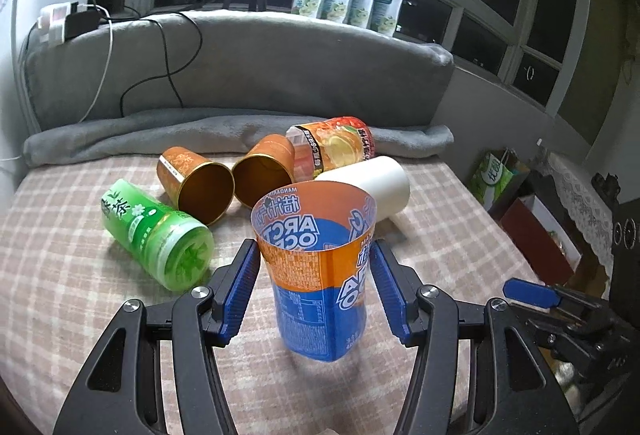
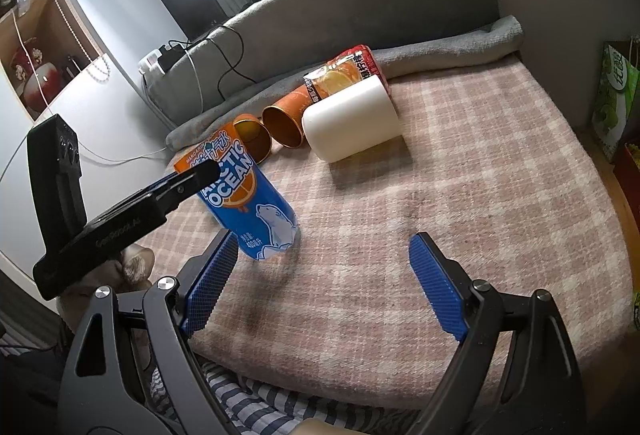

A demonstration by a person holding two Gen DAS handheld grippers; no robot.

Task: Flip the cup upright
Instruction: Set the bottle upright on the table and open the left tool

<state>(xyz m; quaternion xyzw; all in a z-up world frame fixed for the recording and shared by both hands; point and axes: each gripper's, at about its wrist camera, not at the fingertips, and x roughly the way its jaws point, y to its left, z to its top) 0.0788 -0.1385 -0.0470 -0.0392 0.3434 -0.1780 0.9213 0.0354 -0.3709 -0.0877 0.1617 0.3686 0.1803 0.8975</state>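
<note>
A blue and orange Arctic Ocean cup [image 1: 316, 275] stands upright on the plaid blanket [image 1: 60, 275], mouth up. My left gripper [image 1: 316, 275] is open, with a blue pad on each side of the cup and a small gap to each. In the right wrist view the same cup [image 2: 256, 203] stands at the left, with the left gripper's finger beside its rim. My right gripper [image 2: 324, 283] is open and empty, low over the blanket to the right of the cup.
Lying on their sides behind the cup: a green tea cup [image 1: 160, 231], two orange cups with gold insides [image 1: 196, 187] [image 1: 266, 171], a printed orange cup [image 1: 336, 143] and a white cup [image 1: 372, 183]. A grey folded blanket [image 1: 200, 131] and cushion close the back. The bed edge drops off at the right.
</note>
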